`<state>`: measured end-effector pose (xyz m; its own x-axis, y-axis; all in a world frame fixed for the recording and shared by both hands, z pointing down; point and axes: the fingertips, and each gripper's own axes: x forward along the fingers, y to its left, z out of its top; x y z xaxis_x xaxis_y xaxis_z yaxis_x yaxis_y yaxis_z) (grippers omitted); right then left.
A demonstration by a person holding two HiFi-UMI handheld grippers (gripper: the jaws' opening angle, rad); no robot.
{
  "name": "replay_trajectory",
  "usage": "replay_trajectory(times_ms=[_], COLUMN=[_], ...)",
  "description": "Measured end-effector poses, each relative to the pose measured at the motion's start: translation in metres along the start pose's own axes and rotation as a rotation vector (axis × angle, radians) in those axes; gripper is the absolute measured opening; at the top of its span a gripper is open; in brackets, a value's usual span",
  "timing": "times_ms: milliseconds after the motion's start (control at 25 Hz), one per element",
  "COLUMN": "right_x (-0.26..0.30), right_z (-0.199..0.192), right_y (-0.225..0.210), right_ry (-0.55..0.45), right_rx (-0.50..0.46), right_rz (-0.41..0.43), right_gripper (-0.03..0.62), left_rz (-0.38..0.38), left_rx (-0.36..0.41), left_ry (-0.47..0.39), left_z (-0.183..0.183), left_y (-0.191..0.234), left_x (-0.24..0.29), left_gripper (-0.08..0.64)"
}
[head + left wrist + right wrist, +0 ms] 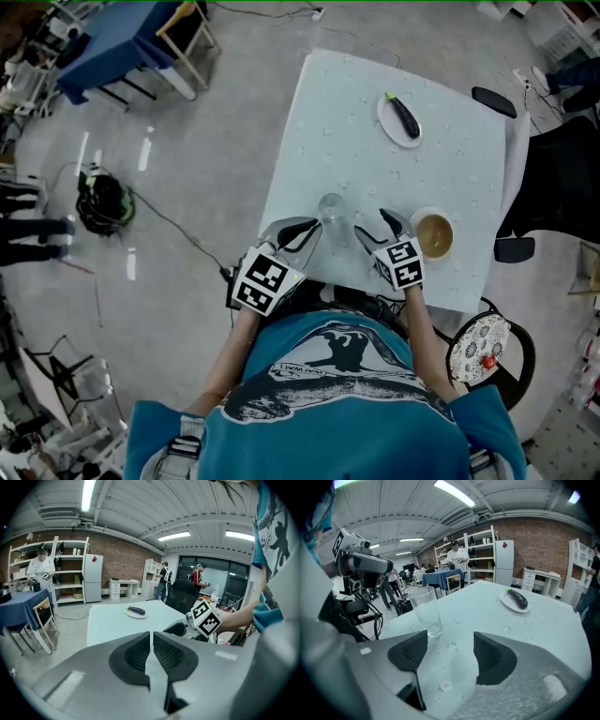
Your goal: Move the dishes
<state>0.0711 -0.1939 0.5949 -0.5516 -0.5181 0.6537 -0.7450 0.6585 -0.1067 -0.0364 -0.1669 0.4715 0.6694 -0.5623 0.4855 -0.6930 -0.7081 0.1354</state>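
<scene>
**Desk:** State of the tools?

**Operator:** My left tool (151,654) is clenched, pads together, nothing in it. My right tool (449,654) stands released with a wide gap, and only bare table (562,634) shows between its pads.

**Desk:** Nearest dish?

**Operator:** The glass (331,208). It stands upright near my edge of the table, between the two tools and just past their tips, touching neither. From the right tool it lies ahead and to the left of the gap, not in line with it.

**Desk:** Next out?

**Operator:** The bowl (434,234), just beside the right tool on its right and apart from it. The left tool is on the far side of the glass from it.

**Desk:** Farthest?

**Operator:** The plate (392,128), well apart from both tools and roughly straight beyond the right one. An eggplant (405,116) lies slantwise on it.

**Desk:** Finding?

**Operator:** In my judgement the right tool is the one ready to work. It must swing left for the glass or right for the bowl. The left tool would have to open first.
</scene>
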Motion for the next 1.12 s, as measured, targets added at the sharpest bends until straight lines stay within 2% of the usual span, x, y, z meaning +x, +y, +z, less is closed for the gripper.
replay_trajectory(times_ms=[320, 480, 760, 880, 1000, 1120], right_x=[-0.064, -0.086, -0.101, -0.098, -0.096, -0.095], right_z=[-0.026, -0.056, -0.096, -0.109, -0.122, -0.129], right_y=[-0.055, -0.075, -0.085, -0.085, -0.085, -0.087], right_ry=[0.002, 0.041, 0.108, 0.168, 0.251, 0.281], right_rx=[0.043, 0.088, 0.145, 0.089, 0.002, -0.050], right_rz=[-0.246, -0.324, -0.355, -0.352, -0.351, -0.358], right_gripper=[0.284, 0.282, 0.262, 0.242, 0.193, 0.135], left_rz=[-0.121, -0.163, -0.204, -0.213, -0.222, -0.223], left_rx=[0.066, 0.090, 0.115, 0.123, 0.130, 0.135], left_ry=[0.023, 0.033, 0.036, 0.046, 0.041, 0.057], left_z=[0.006, 0.006, 0.010, 0.007, 0.012, 0.005], left_y=[-0.027, -0.041, -0.058, -0.064, -0.071, -0.075], left_x=[0.024, 0.033, 0.041, 0.044, 0.045, 0.046], left_gripper=[0.035, 0.035, 0.035, 0.035, 0.034, 0.035])
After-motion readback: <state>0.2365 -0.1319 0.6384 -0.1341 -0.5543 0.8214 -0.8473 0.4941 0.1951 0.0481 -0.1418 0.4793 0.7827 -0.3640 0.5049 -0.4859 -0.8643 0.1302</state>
